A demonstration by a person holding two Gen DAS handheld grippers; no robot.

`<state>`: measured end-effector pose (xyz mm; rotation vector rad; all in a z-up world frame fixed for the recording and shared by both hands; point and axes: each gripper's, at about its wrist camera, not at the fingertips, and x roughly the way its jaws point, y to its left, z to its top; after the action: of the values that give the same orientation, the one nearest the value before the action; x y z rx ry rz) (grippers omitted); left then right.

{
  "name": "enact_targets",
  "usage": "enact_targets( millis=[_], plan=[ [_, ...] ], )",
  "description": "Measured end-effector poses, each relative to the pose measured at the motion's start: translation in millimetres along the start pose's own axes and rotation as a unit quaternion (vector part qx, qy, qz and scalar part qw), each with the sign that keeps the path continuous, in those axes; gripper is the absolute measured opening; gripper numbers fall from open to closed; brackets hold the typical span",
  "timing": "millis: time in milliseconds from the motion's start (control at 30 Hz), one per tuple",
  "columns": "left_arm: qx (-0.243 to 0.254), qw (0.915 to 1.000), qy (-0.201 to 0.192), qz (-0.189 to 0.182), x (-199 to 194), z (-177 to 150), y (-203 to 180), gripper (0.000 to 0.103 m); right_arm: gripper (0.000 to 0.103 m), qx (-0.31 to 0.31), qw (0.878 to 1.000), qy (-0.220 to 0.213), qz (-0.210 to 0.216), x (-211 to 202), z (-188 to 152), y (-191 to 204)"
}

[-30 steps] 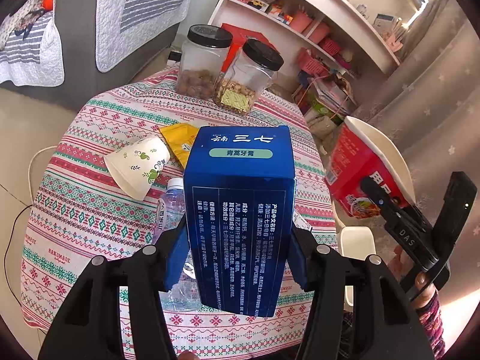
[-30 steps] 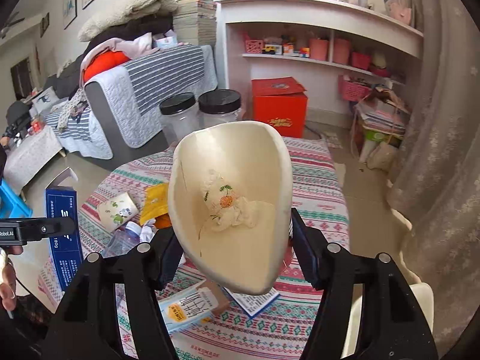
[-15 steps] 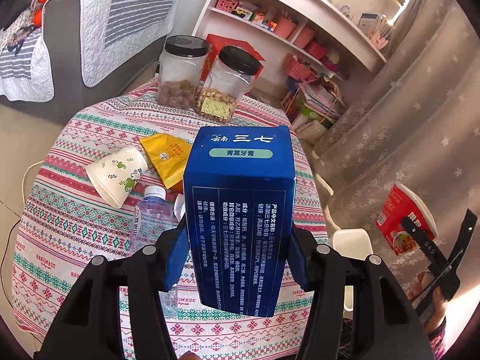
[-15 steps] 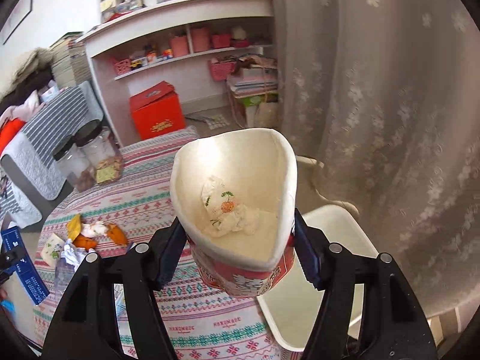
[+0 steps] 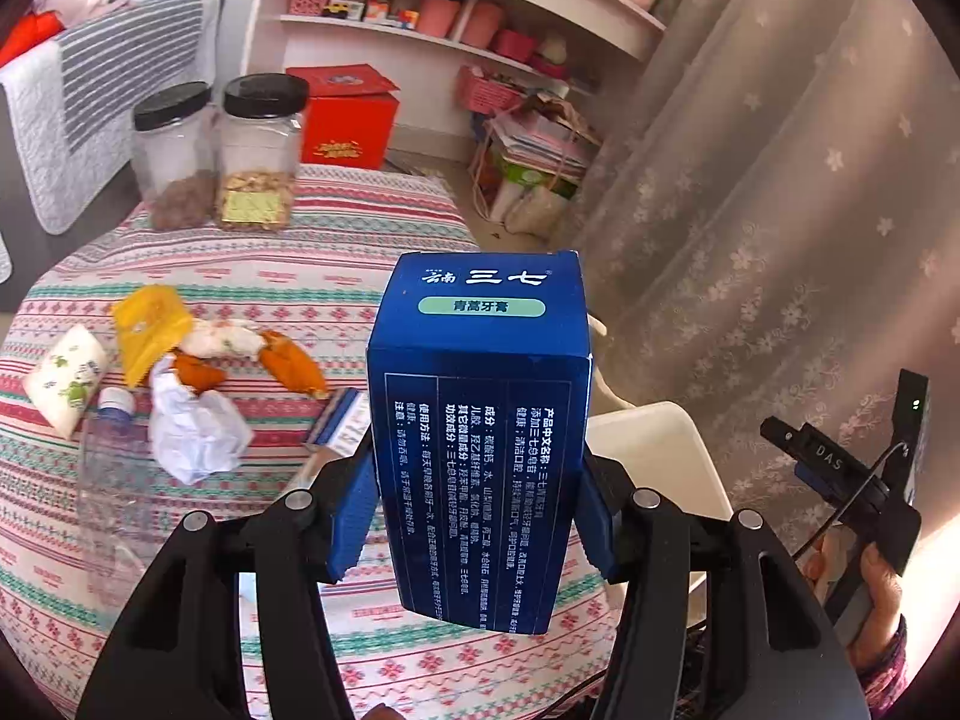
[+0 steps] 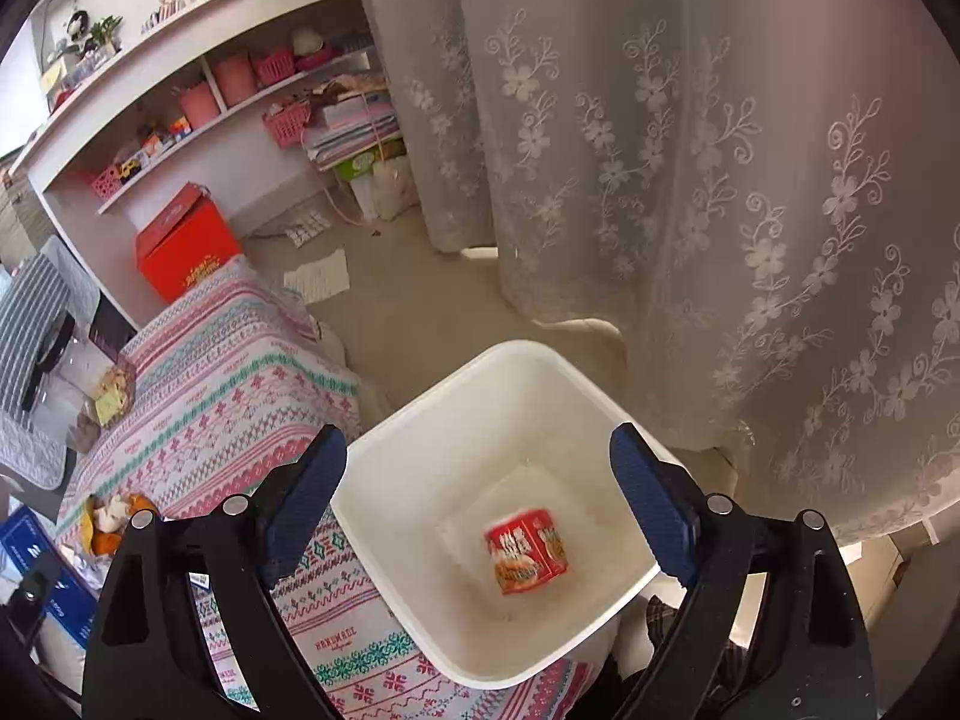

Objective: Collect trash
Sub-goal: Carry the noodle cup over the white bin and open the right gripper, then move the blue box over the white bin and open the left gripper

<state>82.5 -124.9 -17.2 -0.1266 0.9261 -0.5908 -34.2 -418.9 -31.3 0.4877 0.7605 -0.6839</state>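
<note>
Left tongs [image 5: 477, 516] clamped on one blue toothpaste box [image 5: 480, 426], held upright above the near edge of the desk [image 5: 360, 228]. Right tongs [image 6: 477, 501] spread wide, nothing between them, hanging over one white trash bin [image 6: 420, 414] that stands just beside the desk. One red instant-noodle cup [image 6: 527, 550] lies on its side at the bin bottom.

Left on the desk, left-wrist view: one paper cup [image 5: 66, 378] on its side, one yellow wrapper [image 5: 147, 324], one clear plastic bottle [image 5: 117, 480] lying flat, one crumpled white paper [image 5: 192, 426], two orange peel pieces [image 5: 294, 363] with one white tissue wad [image 5: 219, 336] between them, one small blue-white box [image 5: 342, 426] partly hidden behind the toothpaste box. Two black-lidded jars [image 5: 258, 150] stand side by side at the far edge of the desk. One red box [image 5: 351, 114] on the floor beyond the desk.
</note>
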Motion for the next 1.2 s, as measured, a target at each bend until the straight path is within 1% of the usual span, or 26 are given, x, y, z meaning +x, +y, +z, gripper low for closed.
enact_targets(
  millis=[33,167,267,400,533,600,667,700,733,800,833,933,1067,1200],
  plan=[
    [0.006,0.9999,0.004,-0.008,7.6,0.8,-11.9,0.056,0.089,0.005,1.0,-0.009,-0.001,-4.9,3.6,-5.1],
    [0.031,0.9985,0.024,-0.04,37.5,5.0,-59.2,0.056,0.092,0.013,0.999,-0.053,-0.003,-22.6,19.5,-23.7],
    [0.042,0.9963,0.04,-0.063,57.8,5.8,-86.6,0.056,0.094,0.018,0.997,-0.079,-0.004,-34.5,26.4,-34.1],
    [0.047,0.9927,0.066,-0.089,84.7,8.6,-112.3,0.056,0.094,0.023,0.995,-0.094,0.0,-42.5,31.5,-43.3],
    [0.049,0.9885,0.09,-0.111,103.9,9.5,-129.3,0.056,0.095,0.028,0.995,-0.097,0.001,-45.3,33.3,-47.7],
    [0.047,0.9856,0.108,-0.121,113.2,9.3,-134.7,0.057,0.095,0.032,0.995,-0.098,-0.001,-45.8,34.1,-48.9],
    [0.04,0.9828,0.129,-0.126,119.7,9.2,-136.1,0.063,0.095,0.034,0.994,-0.1,-0.002,-47.2,34.1,-47.9],
    [0.035,0.9819,0.133,-0.13,120.2,9.6,-134.2,0.073,0.096,0.035,0.994,-0.102,-0.002,-47.7,33.9,-47.2],
    [0.029,0.982,0.133,-0.131,118.9,10.5,-130.9,0.08,0.096,0.034,0.994,-0.104,-0.003,-48.4,32.9,-45.6],
    [0.02,0.9836,0.128,-0.125,113.9,12.4,-122.9,0.084,0.096,0.029,0.994,-0.108,-0.001,-49.8,31.6,-41.2],
    [0.016,0.9844,0.128,-0.12,111.1,13.7,-116.3,0.084,0.096,0.025,0.994,-0.11,0.0,-50.3,30.7,-37.9],
    [0.011,0.9889,0.118,-0.091,96.3,16.5,-93.5,0.084,0.096,0.004,0.994,-0.107,0.006,-49.6,27.2,-22.2],
    [0.025,0.9945,0.098,-0.026,69.5,21.4,-57.5,0.084,0.096,-0.048,0.994,-0.092,0.02,-46.9,17.3,12.7],
    [0.021,0.9953,0.083,0.046,41.4,32.8,-6.0,0.084,0.096,-0.106,0.992,-0.063,0.042,-39.8,2.7,52.2]
  ],
)
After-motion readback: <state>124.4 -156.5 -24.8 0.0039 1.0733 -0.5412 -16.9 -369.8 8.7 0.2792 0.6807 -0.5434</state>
